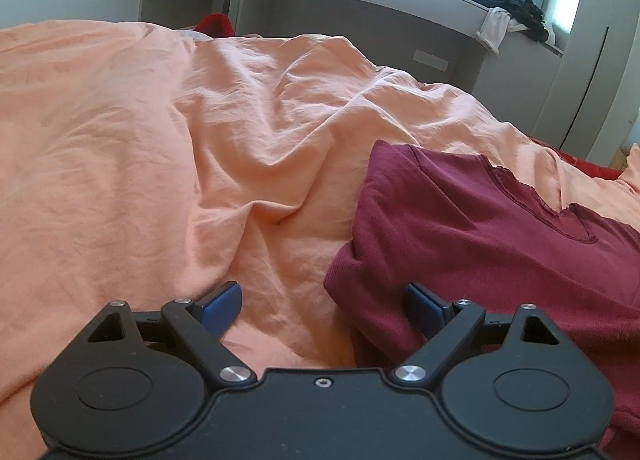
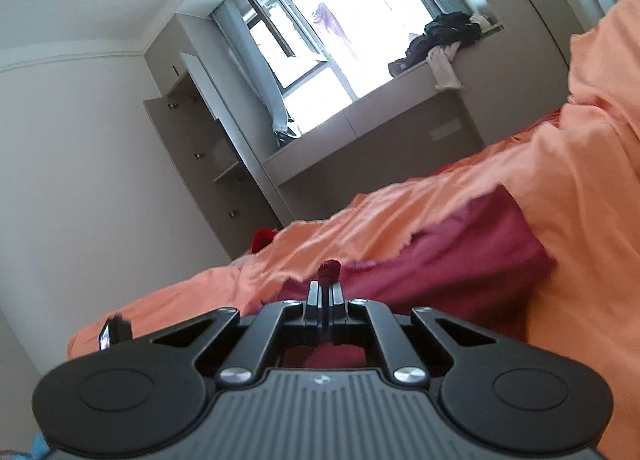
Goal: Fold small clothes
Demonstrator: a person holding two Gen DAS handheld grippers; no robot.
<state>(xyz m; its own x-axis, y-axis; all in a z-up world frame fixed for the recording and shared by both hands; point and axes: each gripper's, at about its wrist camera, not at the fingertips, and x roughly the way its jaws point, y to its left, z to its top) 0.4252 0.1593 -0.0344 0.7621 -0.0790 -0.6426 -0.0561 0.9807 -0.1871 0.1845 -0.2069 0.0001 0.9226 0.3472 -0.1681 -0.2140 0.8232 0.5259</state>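
A maroon garment [image 1: 480,227] lies on the orange bedsheet [image 1: 160,139], partly folded, at the right of the left wrist view. My left gripper [image 1: 324,310] is open, low over the sheet; its right finger rests at the garment's left edge, and the cuffed corner lies between the jaws. In the right wrist view my right gripper [image 2: 325,296] is shut on a pinch of the maroon garment [image 2: 460,260], a small bunch of cloth sticking out above the fingertips. The view is tilted.
A grey window-side cabinet [image 1: 360,15] stands beyond the bed, with a pile of dark and white clothes [image 1: 508,11] on its ledge. A red object [image 1: 214,23] lies at the far edge of the bed. An open wardrobe [image 2: 192,139] is on the wall.
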